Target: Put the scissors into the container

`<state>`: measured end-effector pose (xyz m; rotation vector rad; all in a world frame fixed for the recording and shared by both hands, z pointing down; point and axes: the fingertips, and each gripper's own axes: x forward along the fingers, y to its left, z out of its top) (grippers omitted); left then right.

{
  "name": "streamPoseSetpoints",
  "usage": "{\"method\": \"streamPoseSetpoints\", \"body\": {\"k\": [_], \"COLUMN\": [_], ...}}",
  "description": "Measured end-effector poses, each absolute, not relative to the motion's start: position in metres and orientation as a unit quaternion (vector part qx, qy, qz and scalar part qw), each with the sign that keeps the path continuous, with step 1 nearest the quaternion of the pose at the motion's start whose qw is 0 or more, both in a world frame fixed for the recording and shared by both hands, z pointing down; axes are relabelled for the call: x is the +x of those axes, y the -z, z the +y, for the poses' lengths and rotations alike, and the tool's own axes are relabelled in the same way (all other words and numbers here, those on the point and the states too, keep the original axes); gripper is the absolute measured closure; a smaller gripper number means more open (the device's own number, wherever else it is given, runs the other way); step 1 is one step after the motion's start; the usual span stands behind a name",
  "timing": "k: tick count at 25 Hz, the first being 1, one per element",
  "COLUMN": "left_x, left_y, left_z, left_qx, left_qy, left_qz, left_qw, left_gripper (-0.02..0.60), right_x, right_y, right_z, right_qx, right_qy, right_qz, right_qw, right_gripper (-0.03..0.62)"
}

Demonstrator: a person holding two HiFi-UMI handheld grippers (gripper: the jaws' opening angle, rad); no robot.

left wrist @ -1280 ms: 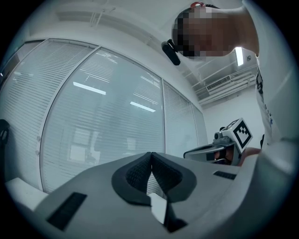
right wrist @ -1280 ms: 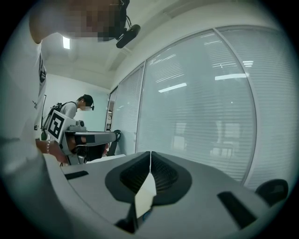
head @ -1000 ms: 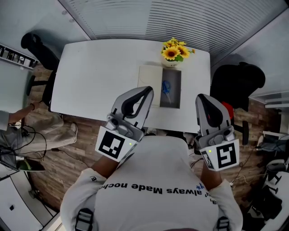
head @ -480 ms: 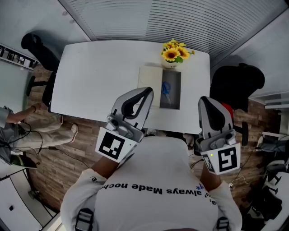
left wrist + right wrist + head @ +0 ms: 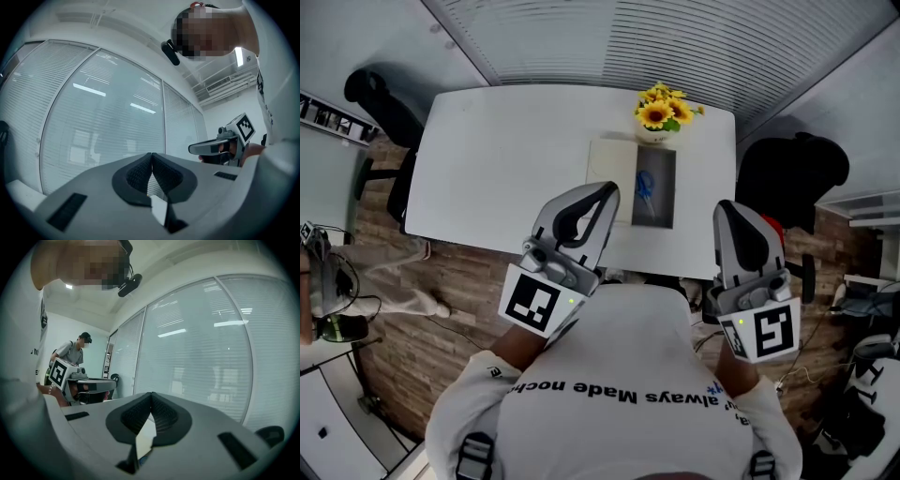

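Count it off: one white desk [image 5: 506, 159], one pair of blue-handled scissors [image 5: 645, 187], one dark oblong container [image 5: 665, 204], one pale flat sheet [image 5: 609, 173] lying against the container's left side, and one bunch of sunflowers [image 5: 661, 108] just beyond it. There are two black office chairs, one at the desk's left end [image 5: 380, 98] and one at its right [image 5: 792, 173]. And two grippers.

The scissors are already down inside the container, lying lengthwise in its far half towards the flowers.

The left gripper [image 5: 607, 187] has its jaws pressed tight together, with nothing between them. It's the same for the right gripper [image 5: 722, 208]: jaws fully closed and empty. Both are held up by the person's chest, and the scissors lie beyond and between them, well apart from either pair of jaws.
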<state>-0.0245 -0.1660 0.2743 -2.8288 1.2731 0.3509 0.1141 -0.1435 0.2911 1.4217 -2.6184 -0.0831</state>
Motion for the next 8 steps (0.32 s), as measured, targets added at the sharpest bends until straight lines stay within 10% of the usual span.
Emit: {"method": "streamPoseSetpoints", "body": {"k": [8], "left_x": [-0.0239], "left_y": [-0.2713], "left_z": [-0.1629], "left_qx": [-0.906], "left_qy": [-0.115], "left_qz": [0.408], "left_qw": [0.012], "left_gripper": [0.561], "right_x": [0.1141], "right_y": [-0.2903], "right_z": [-0.1414], "right_qx": [0.476], "right_qy": [0.028], "right_qz": [-0.875], "right_qw": [0.083], "right_gripper": [0.588]}}
